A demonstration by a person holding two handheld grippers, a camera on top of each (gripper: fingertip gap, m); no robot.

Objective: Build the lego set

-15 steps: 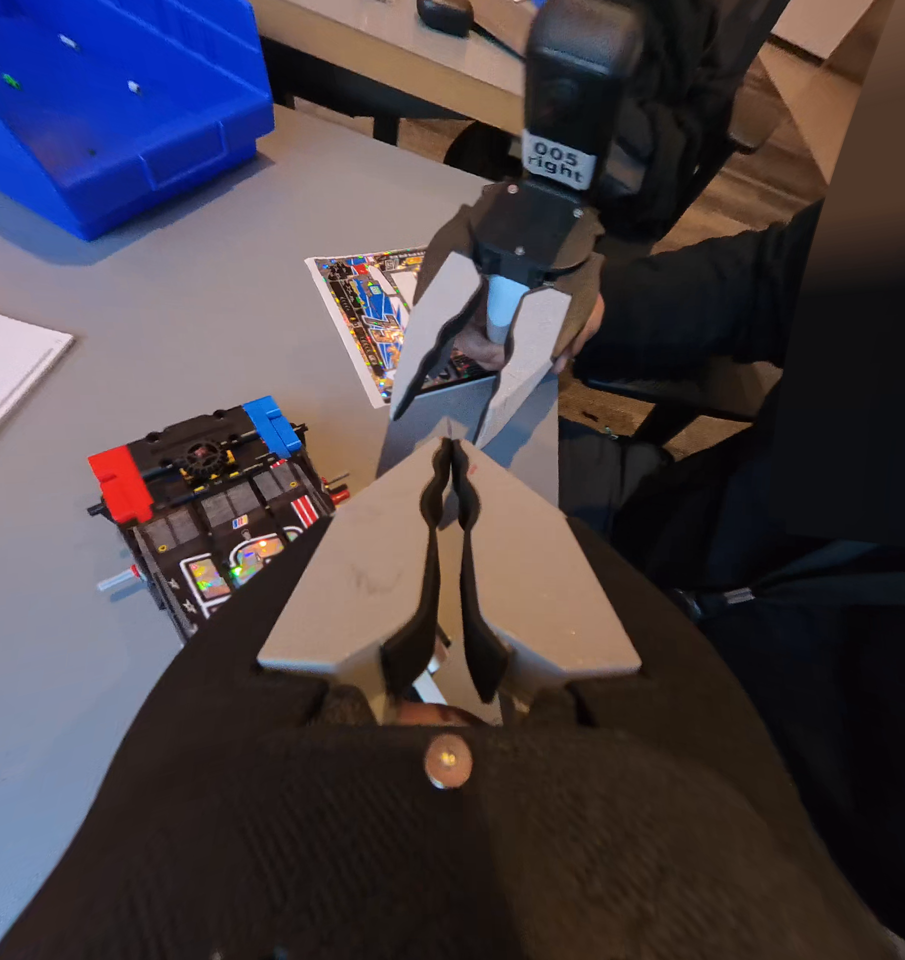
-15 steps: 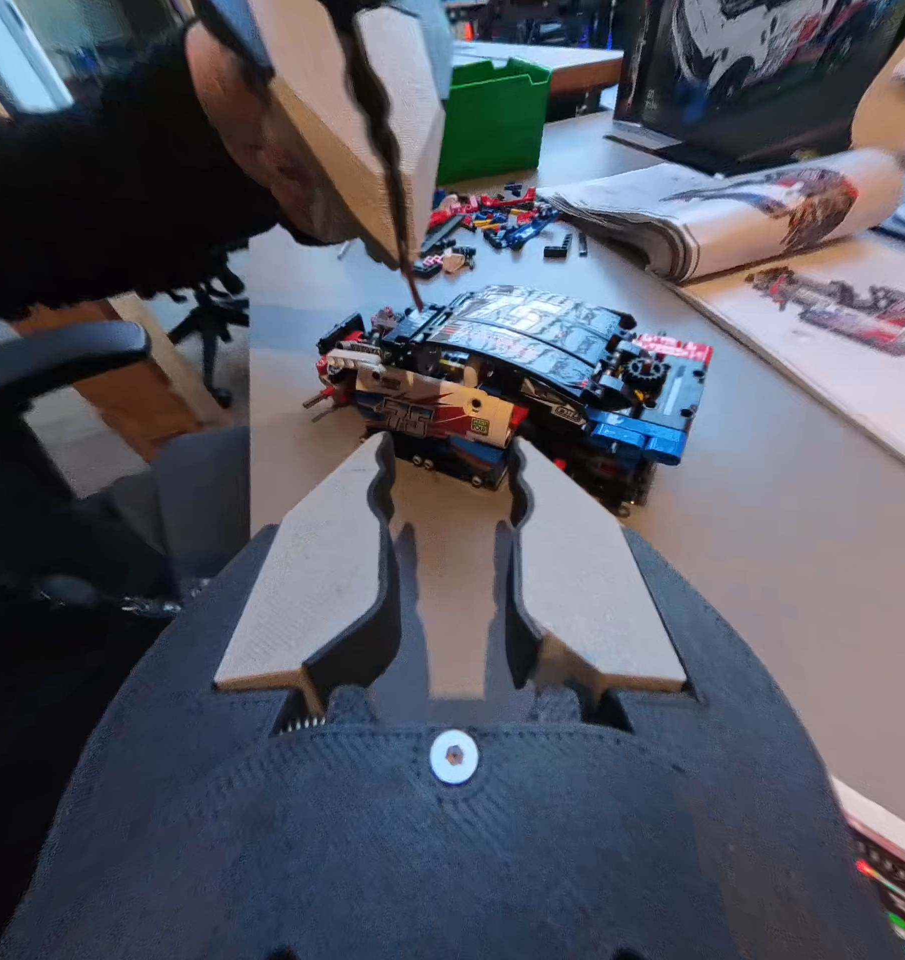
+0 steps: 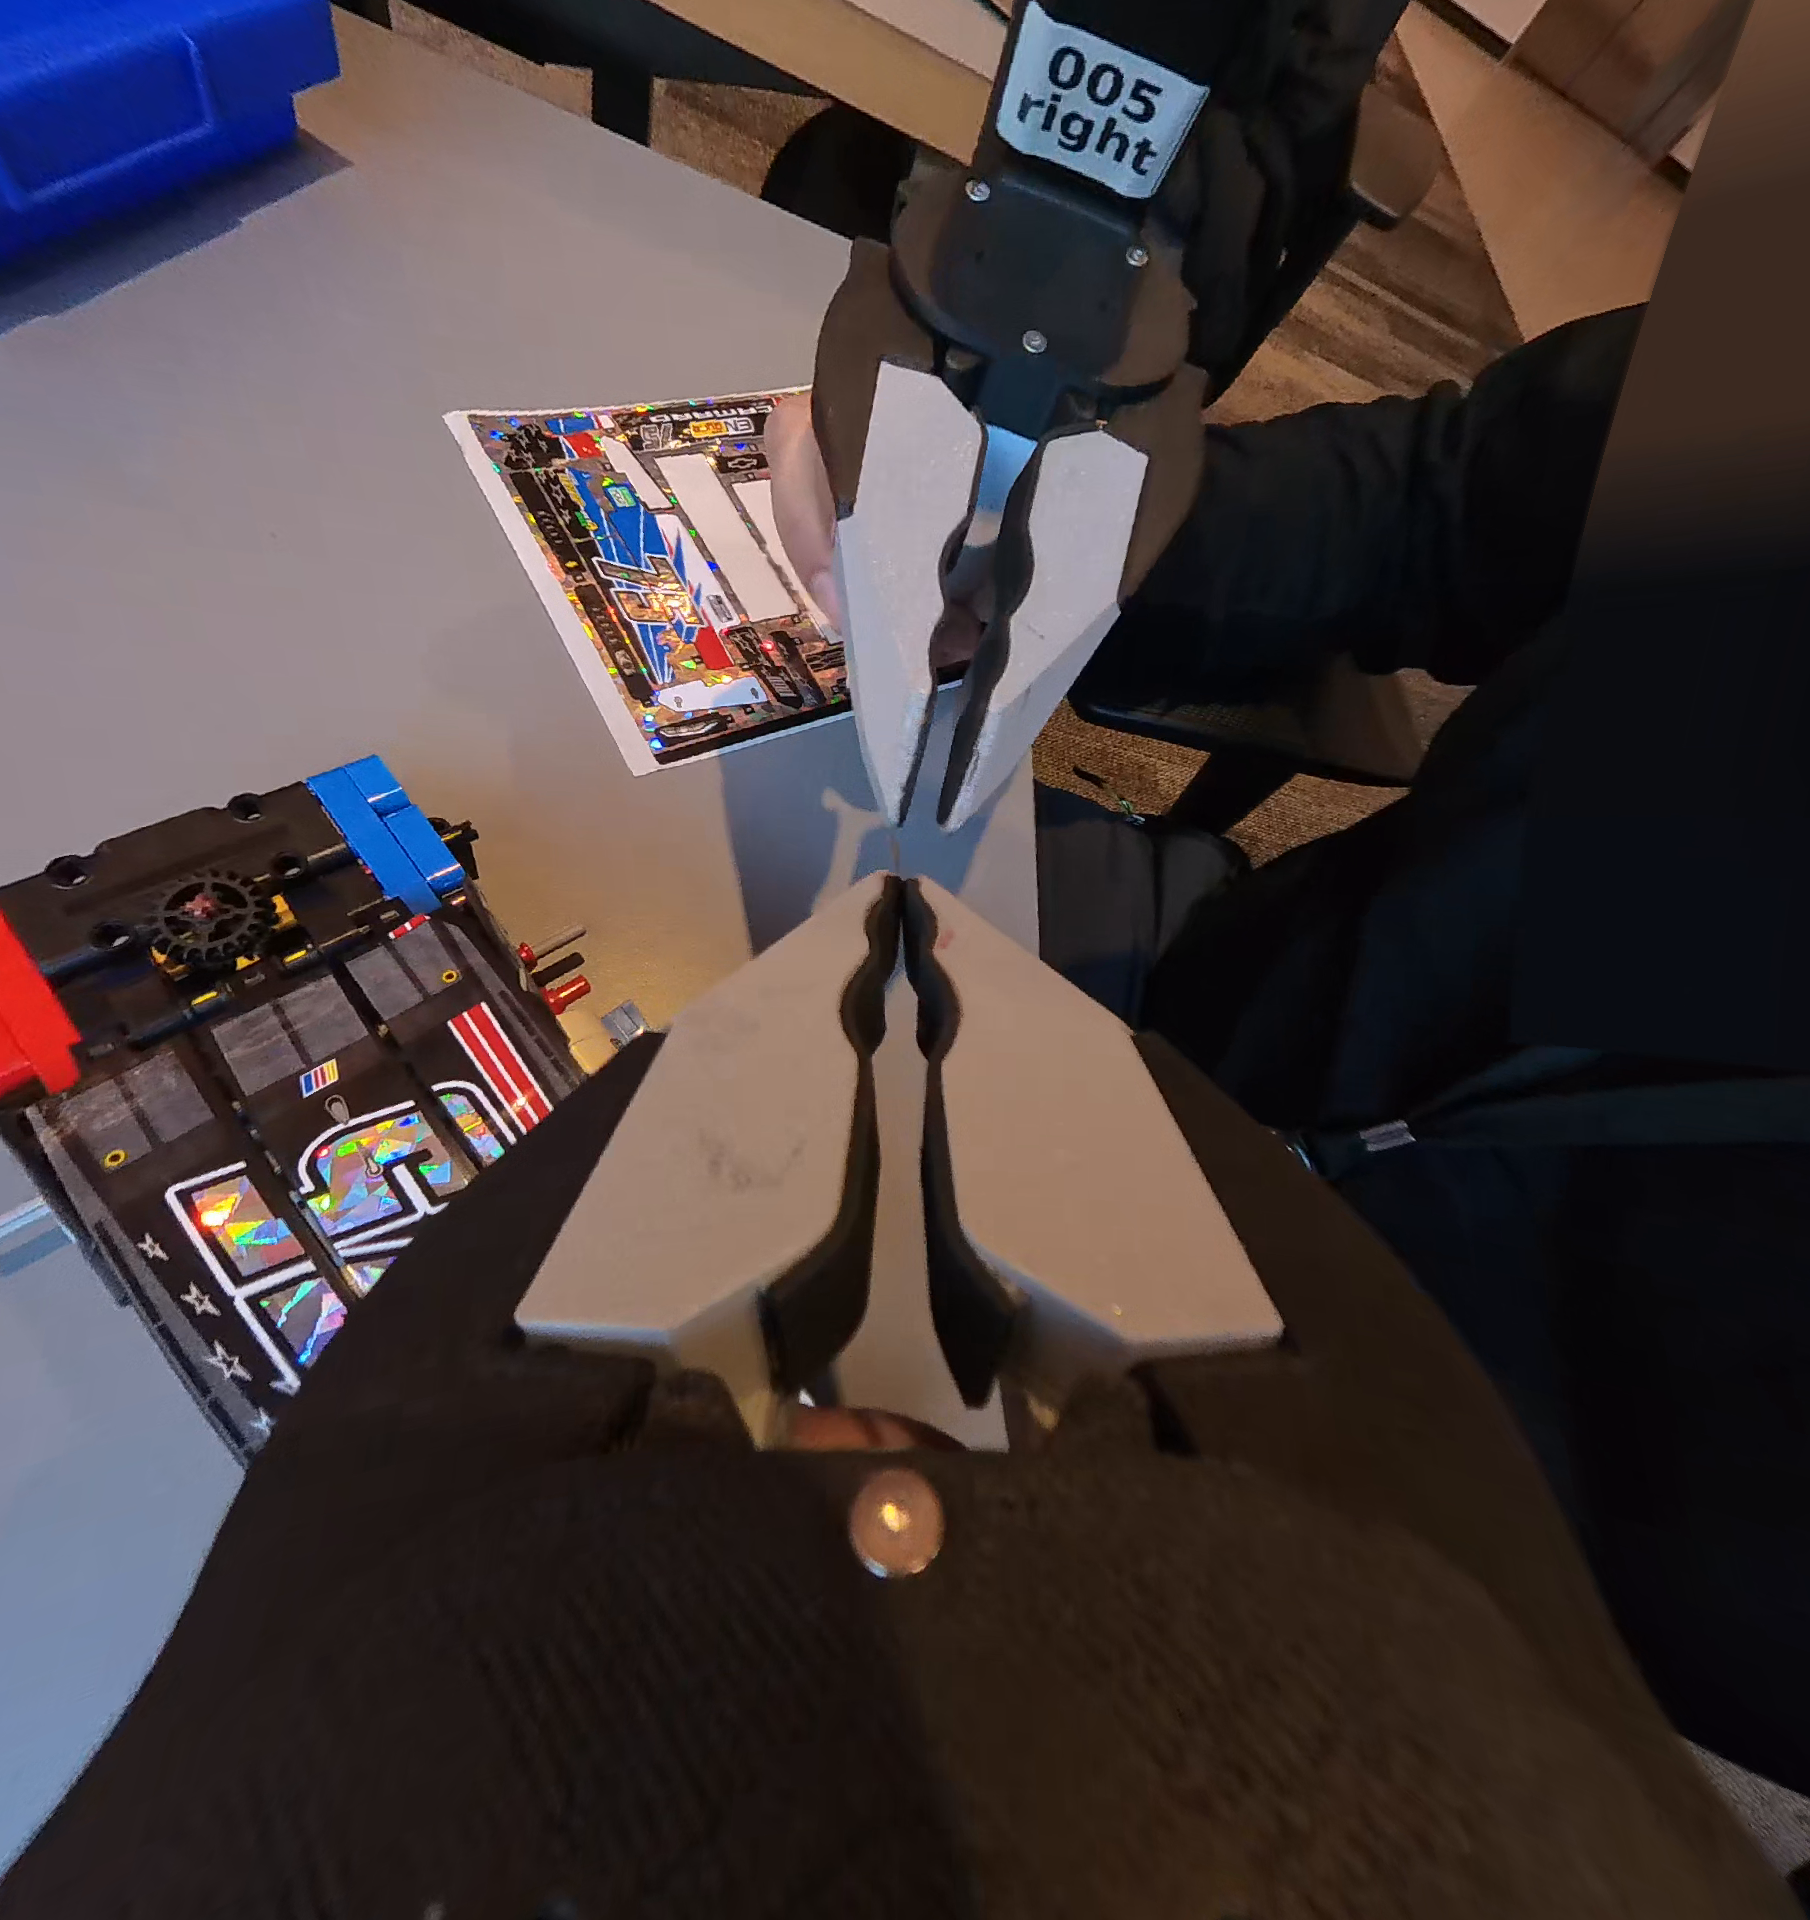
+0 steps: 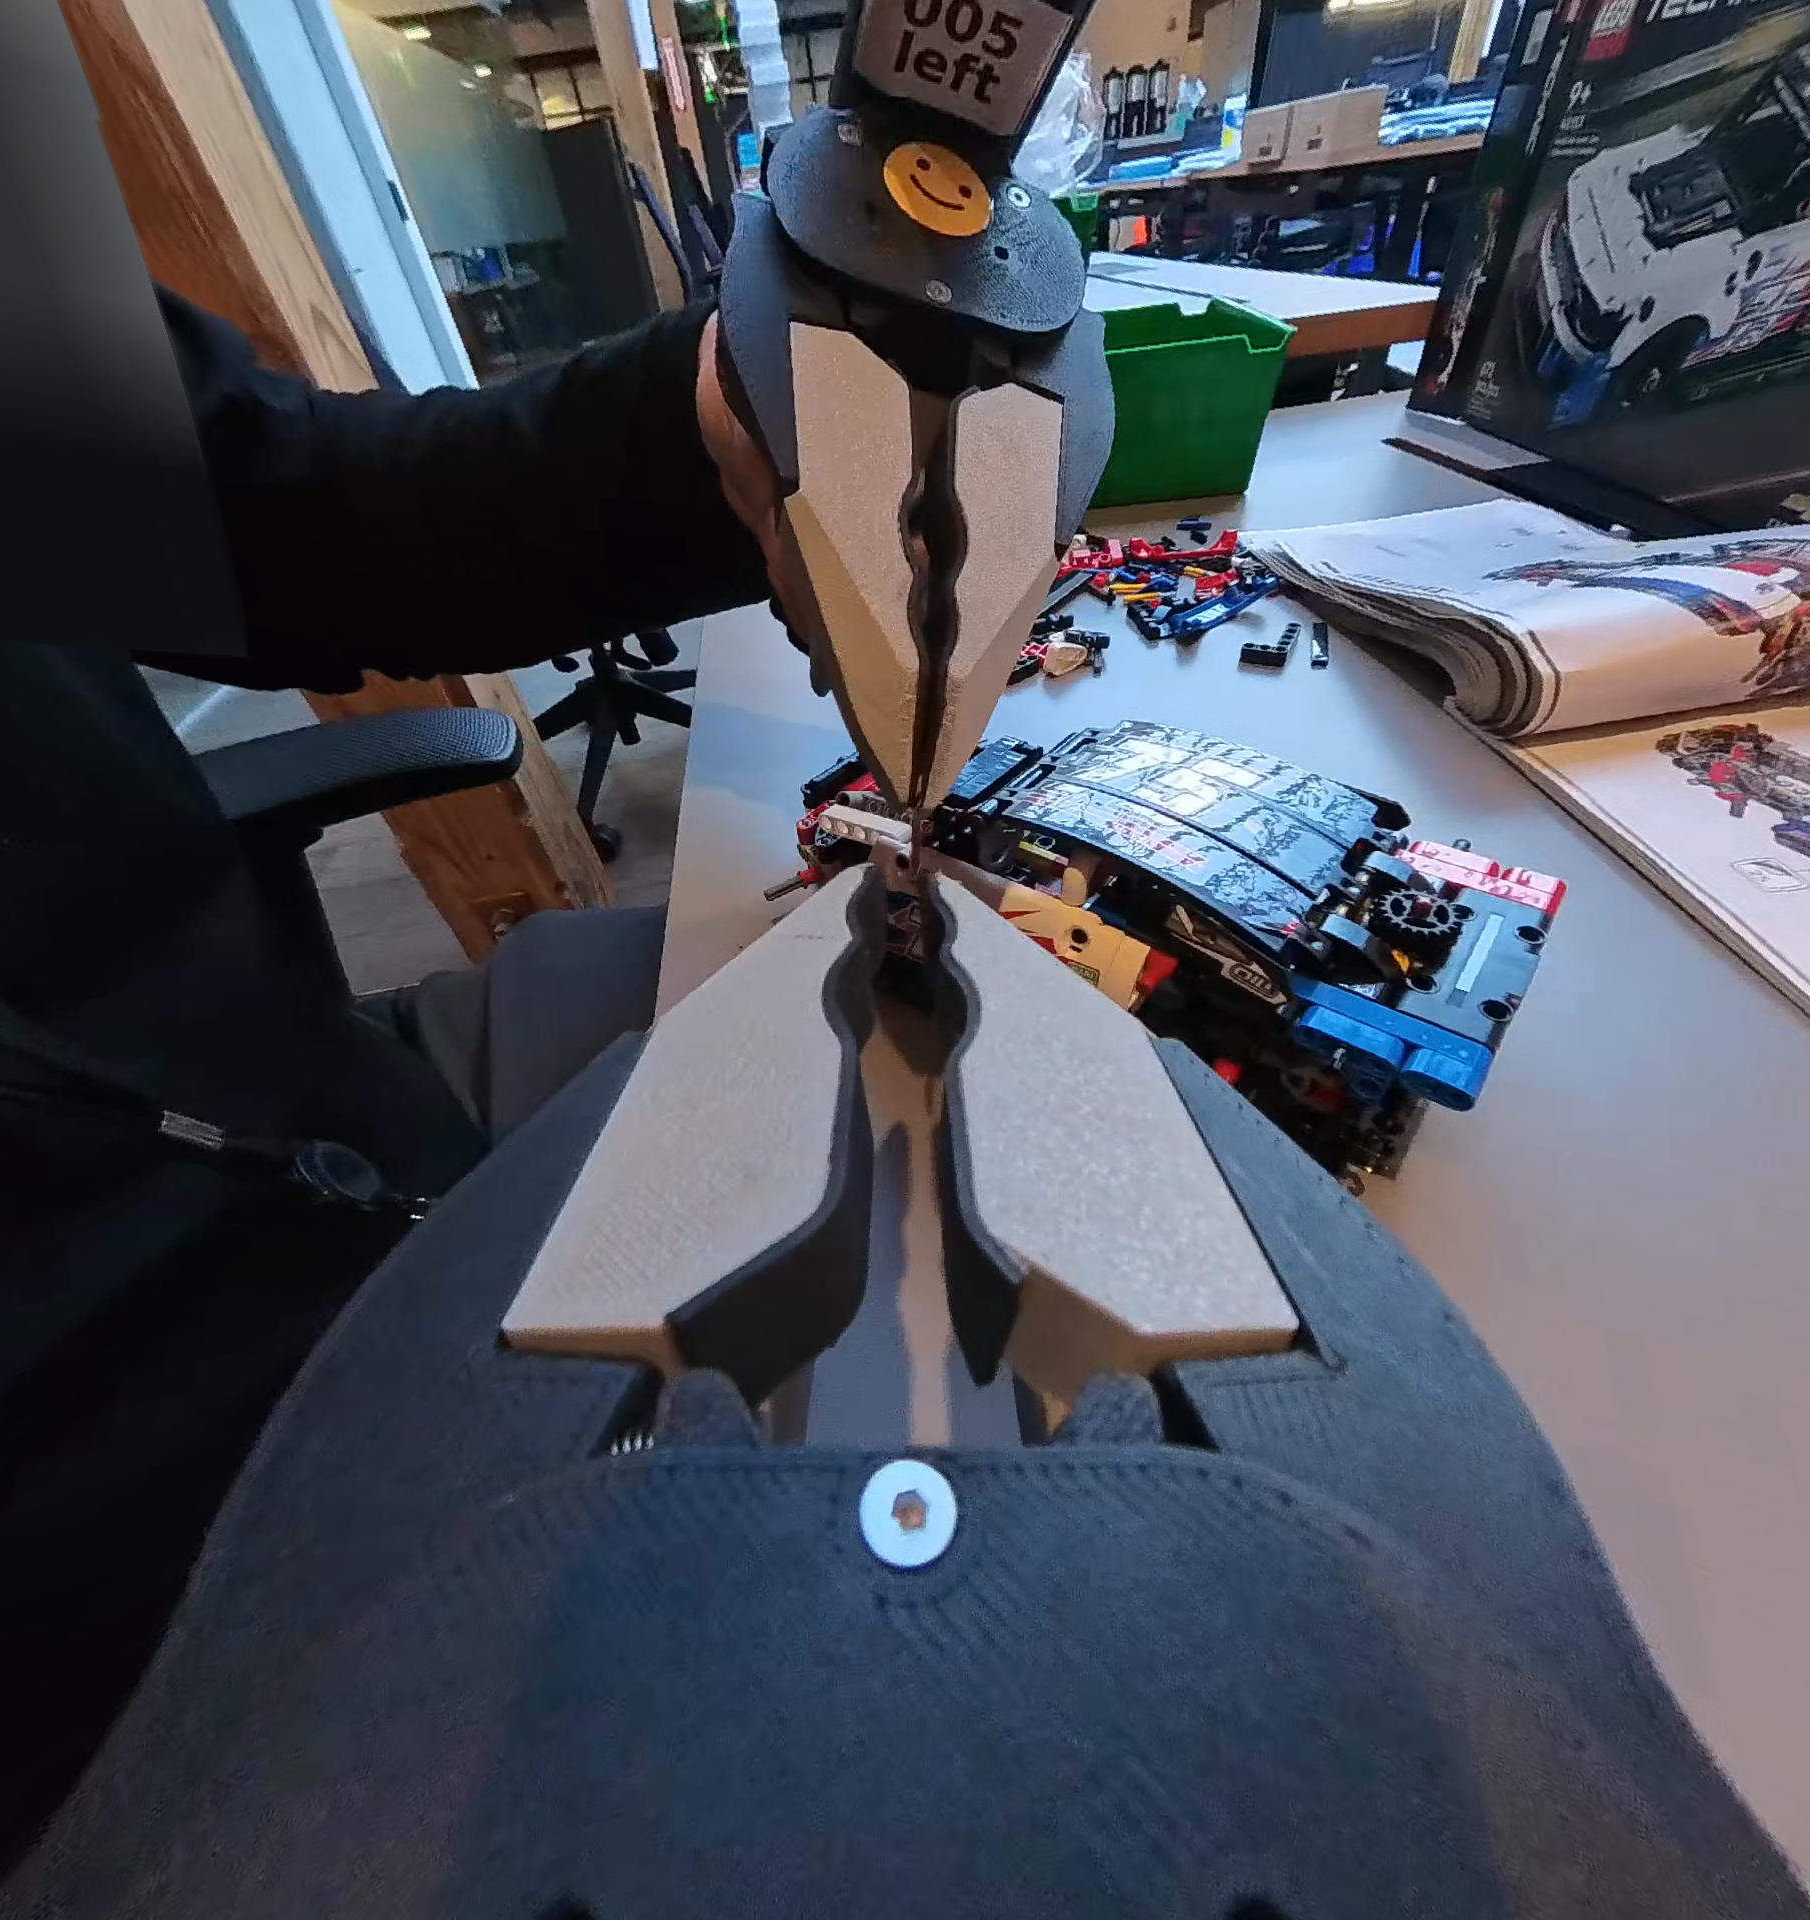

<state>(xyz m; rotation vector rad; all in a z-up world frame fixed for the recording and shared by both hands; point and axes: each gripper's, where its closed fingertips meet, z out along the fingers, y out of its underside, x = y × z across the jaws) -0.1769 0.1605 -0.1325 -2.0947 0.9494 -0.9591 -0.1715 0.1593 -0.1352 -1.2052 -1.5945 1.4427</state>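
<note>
Tip to tip, the left tool [image 3: 899, 891], pinched on something too thin to identify, meets the narrowly parted right tool [image 4: 906, 883], apparently for a handover, beside the black sticker-covered brick car [image 4: 1192, 894] resting on the grey worktop [image 3: 257, 499].

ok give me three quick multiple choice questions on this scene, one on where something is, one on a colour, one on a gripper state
1. Where does the sticker sheet lie?
A. on the grey table, beyond the lego car
B. inside the blue bin
C. on top of the car

2. What colour is the bin behind the loose lego pieces?
A. yellow
B. green
C. white

3. How does the left gripper stand?
A. wide open
B. gripping the car
C. shut, tip to tip with the right gripper

Answers: 1 A, the sheet lies flat on the table past the car. 2 B, its walls are plainly green. 3 C, its fingertips meet right below the other's tips.
</note>
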